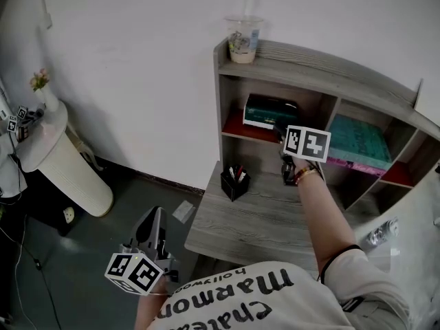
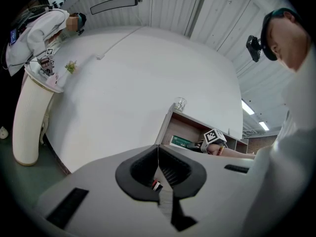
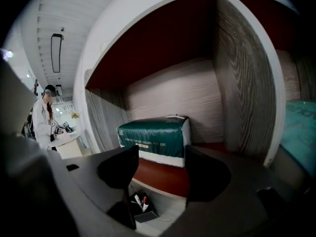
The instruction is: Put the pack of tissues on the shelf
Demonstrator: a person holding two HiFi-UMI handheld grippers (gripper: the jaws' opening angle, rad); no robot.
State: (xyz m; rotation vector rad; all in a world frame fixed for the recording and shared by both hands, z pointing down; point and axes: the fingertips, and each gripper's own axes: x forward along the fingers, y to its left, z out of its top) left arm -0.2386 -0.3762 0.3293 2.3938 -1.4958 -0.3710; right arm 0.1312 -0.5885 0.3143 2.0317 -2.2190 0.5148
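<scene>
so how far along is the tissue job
Done: the pack of tissues lies on the shelf. In hand: nothing; the right gripper stands open just short of the pack, and the left gripper is shut and empty. Left: probably only drawing the right one back.

Pack of tissues (image 3: 155, 135): green, lying on red shelf (image 3: 150, 174). Right gripper (image 3: 160, 168): jaws apart, empty, short of pack. Pen holder (image 3: 141, 208): below shelf.

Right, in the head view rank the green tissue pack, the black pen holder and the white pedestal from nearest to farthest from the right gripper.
1. Green tissue pack: on the red shelf, ahead of the right gripper.
2. Black pen holder: on the desk below, to its left.
3. White pedestal: far left.
</scene>
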